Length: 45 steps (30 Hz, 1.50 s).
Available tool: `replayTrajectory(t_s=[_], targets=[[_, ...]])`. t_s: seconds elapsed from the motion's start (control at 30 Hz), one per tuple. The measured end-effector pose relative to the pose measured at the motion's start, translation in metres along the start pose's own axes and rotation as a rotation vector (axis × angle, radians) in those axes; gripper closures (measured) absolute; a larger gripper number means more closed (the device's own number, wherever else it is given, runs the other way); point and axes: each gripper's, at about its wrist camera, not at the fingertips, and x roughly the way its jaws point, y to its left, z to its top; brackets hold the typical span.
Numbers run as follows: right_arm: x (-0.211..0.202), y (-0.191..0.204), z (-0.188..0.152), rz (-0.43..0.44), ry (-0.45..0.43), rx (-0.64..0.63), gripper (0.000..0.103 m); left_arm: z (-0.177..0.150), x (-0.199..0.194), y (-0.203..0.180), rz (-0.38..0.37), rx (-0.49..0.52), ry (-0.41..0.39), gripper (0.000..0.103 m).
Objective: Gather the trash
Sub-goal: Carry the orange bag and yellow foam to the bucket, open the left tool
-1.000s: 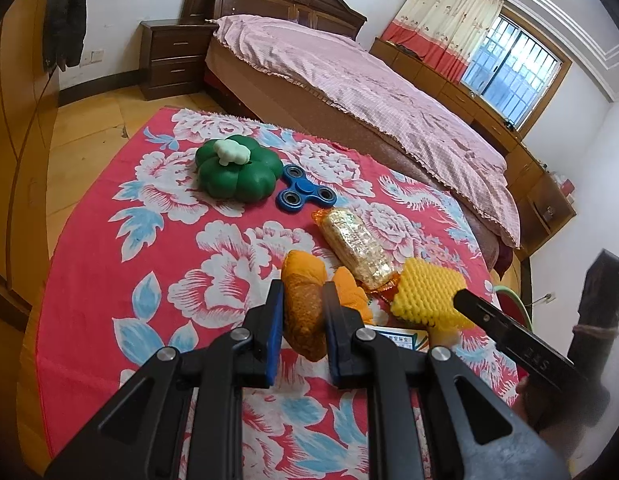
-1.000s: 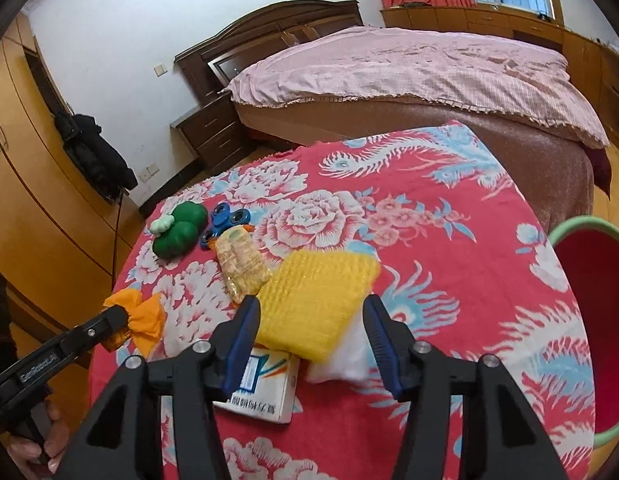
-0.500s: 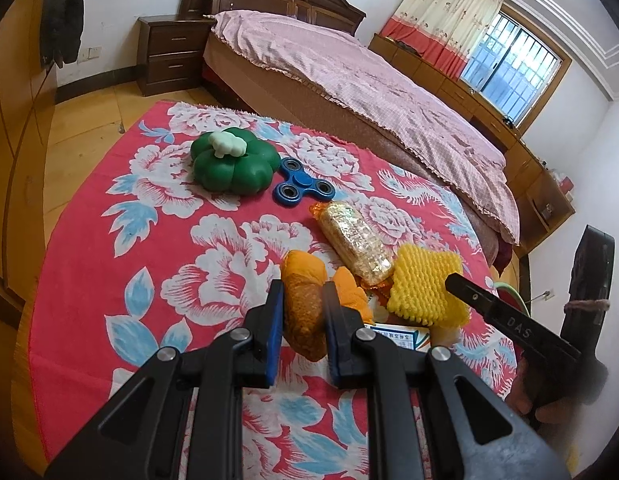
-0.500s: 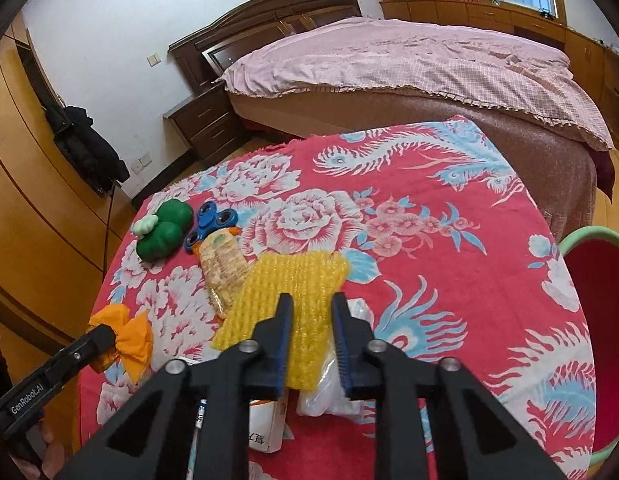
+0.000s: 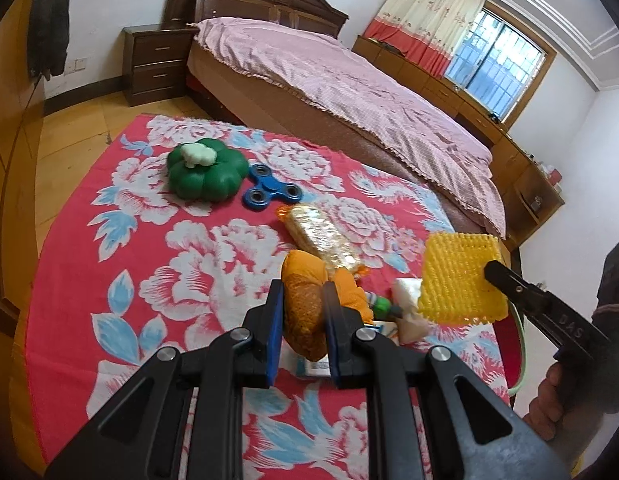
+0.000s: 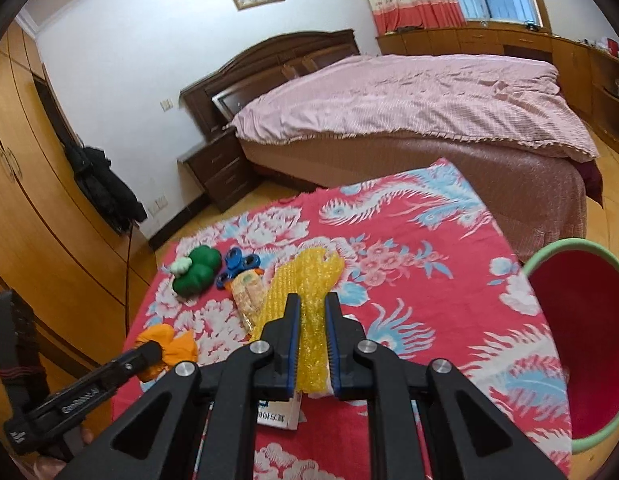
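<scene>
My left gripper (image 5: 302, 308) is shut on an orange crumpled wrapper (image 5: 303, 300), held above the red flowered tablecloth (image 5: 109, 220); it also shows in the right wrist view (image 6: 169, 346). My right gripper (image 6: 311, 320) is shut on a yellow foam net (image 6: 305, 292), lifted off the table; it also shows in the left wrist view (image 5: 459, 278). A clear snack packet (image 5: 323, 238), a white plastic bag (image 5: 407, 312) and a small white box (image 6: 279, 414) lie on the cloth.
A green pumpkin toy (image 5: 205, 170) and a blue fidget spinner (image 5: 271, 194) lie at the far side of the table. A red bin with a green rim (image 6: 585, 340) stands at the table's right. A bed (image 6: 409, 108) is behind.
My right gripper closed on the yellow foam net and lifted it off the table. My left gripper stayed shut on the orange wrapper.
</scene>
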Motion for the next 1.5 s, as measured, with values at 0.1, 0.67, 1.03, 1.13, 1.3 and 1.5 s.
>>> replayTrajectory(t_s=[0.1,0.67,1.03,1.13,1.3,1.5], targets=[[-0.016,-0.008,-0.001,-0.005,-0.025,0.018,0.089,-0.001,-0.003,-0.011,-0.010,0.023,-0.003,0.085],[-0.098,-0.104,-0.027,-0.203,-0.139,0.173,0.089,-0.016,0.014,-0.114,-0.139,0.183,0.075,0.085],[-0.124,-0.174,-0.047,-0.321,-0.172,0.296,0.089,-0.038,0.049,-0.201,-0.210,0.344,0.152,0.085],[-0.125,-0.190,-0.052,-0.344,-0.165,0.318,0.089,-0.043,0.061,-0.221,-0.229,0.377,0.167,0.085],[-0.124,-0.215,-0.060,-0.374,-0.153,0.351,0.087,-0.051,0.083,-0.254,-0.253,0.428,0.192,0.085],[-0.118,-0.235,-0.064,-0.387,-0.143,0.372,0.086,-0.062,0.109,-0.283,-0.282,0.482,0.242,0.085]])
